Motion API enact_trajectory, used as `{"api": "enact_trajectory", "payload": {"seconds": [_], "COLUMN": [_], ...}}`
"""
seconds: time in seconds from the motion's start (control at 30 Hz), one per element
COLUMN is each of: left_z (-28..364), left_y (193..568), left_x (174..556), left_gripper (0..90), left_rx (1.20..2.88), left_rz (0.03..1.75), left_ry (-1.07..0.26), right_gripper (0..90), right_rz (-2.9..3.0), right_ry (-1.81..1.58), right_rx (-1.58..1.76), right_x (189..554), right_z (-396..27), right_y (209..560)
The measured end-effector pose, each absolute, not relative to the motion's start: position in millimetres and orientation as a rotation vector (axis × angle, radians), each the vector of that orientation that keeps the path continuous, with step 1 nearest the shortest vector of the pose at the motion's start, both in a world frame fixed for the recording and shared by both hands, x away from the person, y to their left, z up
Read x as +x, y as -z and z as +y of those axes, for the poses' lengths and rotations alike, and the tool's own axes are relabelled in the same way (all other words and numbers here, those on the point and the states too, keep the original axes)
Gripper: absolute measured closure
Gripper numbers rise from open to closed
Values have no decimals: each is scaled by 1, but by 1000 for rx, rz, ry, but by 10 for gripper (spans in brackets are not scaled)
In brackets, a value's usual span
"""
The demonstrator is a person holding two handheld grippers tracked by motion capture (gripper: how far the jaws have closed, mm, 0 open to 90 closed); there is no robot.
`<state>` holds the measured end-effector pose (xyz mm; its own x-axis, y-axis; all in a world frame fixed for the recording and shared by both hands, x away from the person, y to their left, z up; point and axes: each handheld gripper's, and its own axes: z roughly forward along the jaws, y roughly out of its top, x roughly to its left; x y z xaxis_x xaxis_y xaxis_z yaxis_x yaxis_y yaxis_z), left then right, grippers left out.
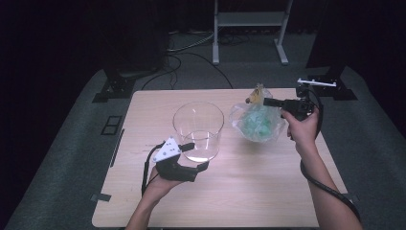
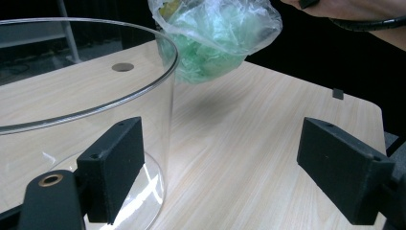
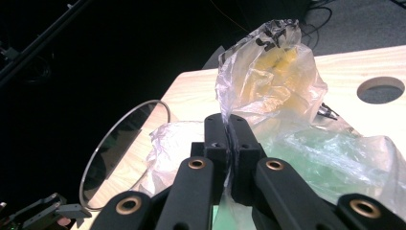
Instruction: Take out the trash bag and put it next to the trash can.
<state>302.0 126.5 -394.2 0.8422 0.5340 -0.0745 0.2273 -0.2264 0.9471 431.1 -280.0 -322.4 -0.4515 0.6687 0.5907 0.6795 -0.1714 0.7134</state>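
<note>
A clear glass bowl (image 1: pixel 197 128) stands upright near the middle of the wooden table (image 1: pixel 239 201). My left gripper (image 1: pixel 196 155) is at its near-left side, open, with one jaw close against the bowl's wall (image 2: pixel 158 124) and the other out over bare wood. Nothing is pressed between the pads. A thin plastic bag (image 1: pixel 257 122) with green contents and something yellow near its top hangs to the right of the bowl. My right gripper (image 3: pixel 229 139) is shut on the bag's gathered upper part (image 3: pixel 268 86). In the left gripper view the bag (image 2: pixel 215 38) seems to hang just above the tabletop.
A round hole (image 3: pixel 380 88) is cut in the tabletop behind the bag. A white metal frame (image 1: pixel 249 28) stands on the floor beyond the table. Black stands sit at both far corners (image 1: pixel 112 84). The near half of the table is bare wood.
</note>
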Motion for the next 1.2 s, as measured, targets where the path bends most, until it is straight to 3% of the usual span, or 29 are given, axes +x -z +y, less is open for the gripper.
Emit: {"api": "enact_trajectory", "payload": {"seconds": [1.2], "left_z": [127], "left_y": [397], "left_x": [303], "left_gripper": [154], "left_rx": [1815], "left_rz": [587], "left_ry": [-304], "right_gripper": [868], "right_rz": [-2018], "right_ry": [1559], "right_rx": [-1714], "right_x": [447], "right_z": [-263], "right_y": [387]}}
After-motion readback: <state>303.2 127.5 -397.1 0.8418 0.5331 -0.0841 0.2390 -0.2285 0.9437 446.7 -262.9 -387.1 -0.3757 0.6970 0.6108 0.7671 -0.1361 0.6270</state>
